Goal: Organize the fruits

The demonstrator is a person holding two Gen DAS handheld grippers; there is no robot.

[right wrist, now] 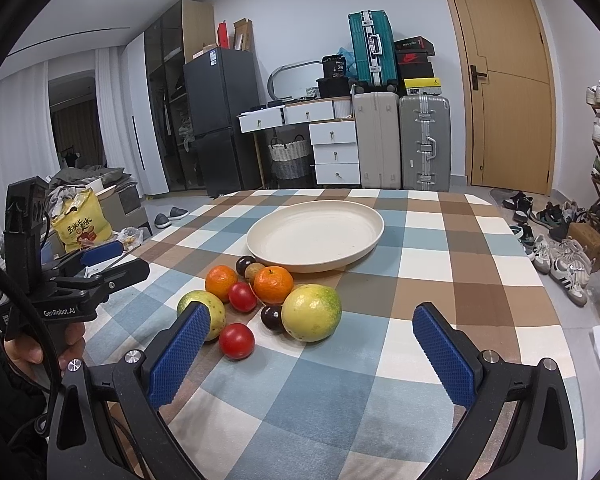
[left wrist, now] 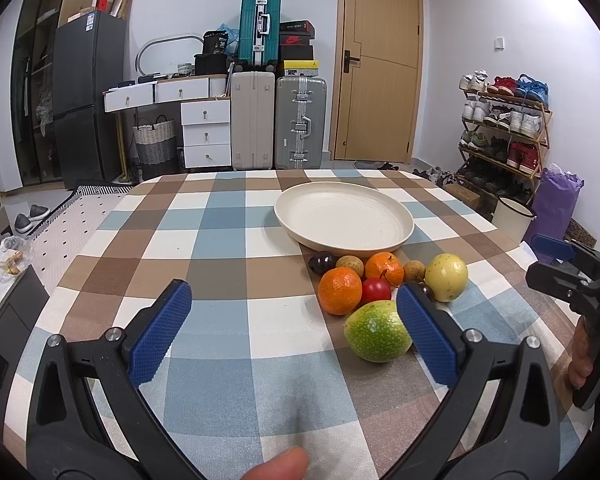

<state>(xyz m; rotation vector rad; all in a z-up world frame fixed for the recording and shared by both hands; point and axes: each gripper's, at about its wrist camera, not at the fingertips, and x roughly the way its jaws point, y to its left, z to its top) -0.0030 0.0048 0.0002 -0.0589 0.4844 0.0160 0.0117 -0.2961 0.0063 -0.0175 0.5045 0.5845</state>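
Note:
A cream plate (left wrist: 344,216) (right wrist: 316,232) lies empty on the checked tablecloth. In front of it sits a cluster of fruit: two oranges (left wrist: 340,291) (right wrist: 273,285), a green-yellow fruit (left wrist: 376,332) (right wrist: 311,312), a second one (left wrist: 447,277) (right wrist: 216,311), red tomatoes (left wrist: 376,290) (right wrist: 237,341), dark plums (right wrist: 272,317) and small brown fruits (left wrist: 350,265). My left gripper (left wrist: 296,332) is open and empty, just left of the fruit. My right gripper (right wrist: 312,356) is open and empty, just in front of the fruit.
The table's far edge lies beyond the plate. Suitcases (left wrist: 276,120), drawers and a fridge (left wrist: 86,96) stand against the back wall. A shoe rack (left wrist: 504,136) stands right. A yellow snack bag (right wrist: 82,222) sits left of the table.

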